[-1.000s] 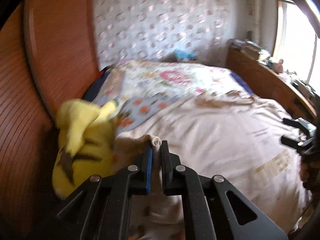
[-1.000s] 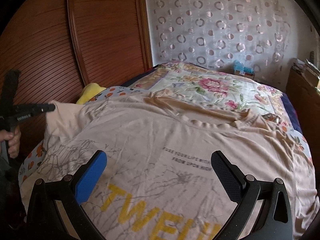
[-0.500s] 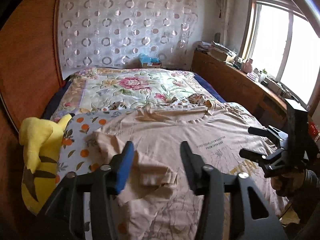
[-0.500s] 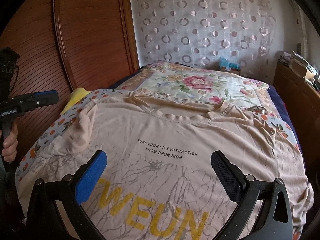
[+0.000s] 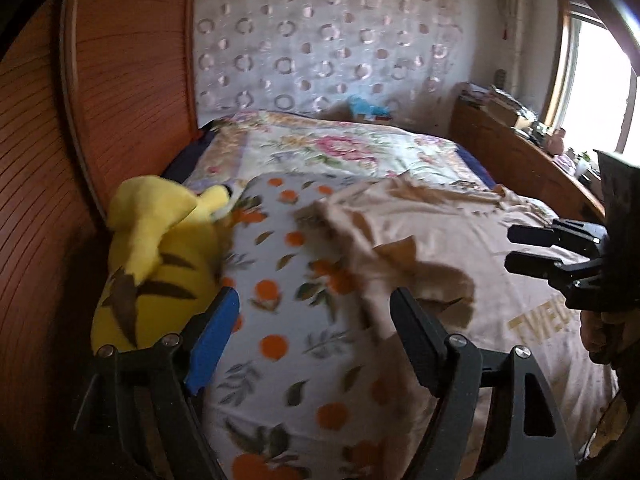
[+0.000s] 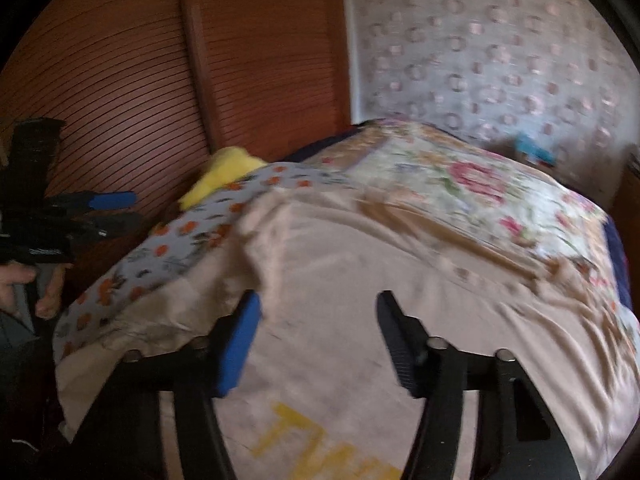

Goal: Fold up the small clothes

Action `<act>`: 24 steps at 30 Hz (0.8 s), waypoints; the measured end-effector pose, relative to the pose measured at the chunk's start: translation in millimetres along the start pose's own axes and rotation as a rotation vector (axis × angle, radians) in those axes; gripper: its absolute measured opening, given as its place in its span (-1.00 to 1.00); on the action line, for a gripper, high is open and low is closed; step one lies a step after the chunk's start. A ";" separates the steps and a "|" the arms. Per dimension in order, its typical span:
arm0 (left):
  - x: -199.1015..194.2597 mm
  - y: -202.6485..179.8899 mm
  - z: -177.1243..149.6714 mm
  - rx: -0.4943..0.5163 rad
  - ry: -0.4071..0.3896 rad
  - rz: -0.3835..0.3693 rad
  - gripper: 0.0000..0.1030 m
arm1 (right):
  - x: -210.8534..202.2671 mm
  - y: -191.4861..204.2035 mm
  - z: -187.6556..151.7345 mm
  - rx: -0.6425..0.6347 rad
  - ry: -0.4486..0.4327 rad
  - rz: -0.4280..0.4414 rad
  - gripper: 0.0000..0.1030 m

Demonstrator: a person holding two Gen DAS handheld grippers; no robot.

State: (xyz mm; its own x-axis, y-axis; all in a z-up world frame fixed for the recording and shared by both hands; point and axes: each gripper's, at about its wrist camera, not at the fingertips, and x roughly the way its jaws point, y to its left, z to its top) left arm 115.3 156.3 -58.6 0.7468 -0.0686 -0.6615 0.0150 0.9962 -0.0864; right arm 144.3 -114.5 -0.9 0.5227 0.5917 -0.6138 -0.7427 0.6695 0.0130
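Observation:
A beige T-shirt [image 6: 380, 288] with yellow letters lies spread face up on the bed; its left sleeve [image 5: 404, 264] is folded in over the body. It also shows in the left wrist view [image 5: 500, 280]. My left gripper [image 5: 316, 328] is open and empty, over the orange-print sheet beside the sleeve. My right gripper [image 6: 316, 340] is open and empty, low over the shirt's lower left part. Each gripper shows in the other's view: the right one [image 5: 532, 248] and the left one [image 6: 104, 212].
A yellow plush toy [image 5: 156, 256] lies at the bed's left edge against the wooden wardrobe [image 5: 120, 80]. An orange-print sheet [image 5: 288, 344] and a floral quilt [image 5: 332, 148] cover the bed. A wooden cabinet [image 5: 520, 160] with clutter stands at the right under the window.
My left gripper let go of the sleeve, opened wide and drew back left. My right gripper narrowed somewhat and swung left and down over the shirt.

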 end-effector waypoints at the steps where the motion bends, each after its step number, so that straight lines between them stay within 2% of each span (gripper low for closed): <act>1: 0.8 3.5 -2.7 -0.006 0.001 0.009 0.53 | 7.1 8.1 4.7 -0.020 0.005 0.021 -0.07; 5: 3.1 12.3 -10.3 -0.015 0.010 0.019 0.53 | 44.4 39.0 21.1 -0.080 0.059 0.126 -0.39; 9: 3.3 14.2 -17.4 -0.006 0.016 0.032 0.53 | 79.1 53.6 22.7 -0.115 0.134 0.131 -0.41; 14: 5.4 13.5 -22.1 -0.011 0.025 0.023 0.53 | 111.8 37.2 31.9 -0.147 0.192 0.077 -0.42; 16: 5.9 12.2 -22.4 -0.012 0.027 0.018 0.53 | 116.5 39.2 34.6 -0.154 0.187 0.055 -0.67; 17: 5.9 10.4 -23.2 -0.011 0.027 0.015 0.53 | 119.1 39.9 35.8 -0.151 0.186 0.046 -0.88; 20: 3.3 4.2 -23.5 0.000 0.023 0.004 0.53 | 107.6 29.9 33.8 -0.092 0.129 0.069 -0.91; 23: -0.5 -3.5 -23.4 0.009 0.016 -0.007 0.53 | 86.9 14.0 31.3 -0.018 0.059 0.039 -0.92; 24: -2.2 -7.2 -23.9 0.013 0.011 -0.018 0.53 | 78.6 8.1 20.6 0.004 0.041 0.024 -0.92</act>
State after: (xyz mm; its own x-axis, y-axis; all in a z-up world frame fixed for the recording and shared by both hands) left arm 97.6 147.9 -74.4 0.7387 -0.0869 -0.6684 0.0368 0.9954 -0.0887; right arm 188.0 -53.4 -32.7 0.4871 0.5886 -0.6453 -0.7531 0.6572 0.0310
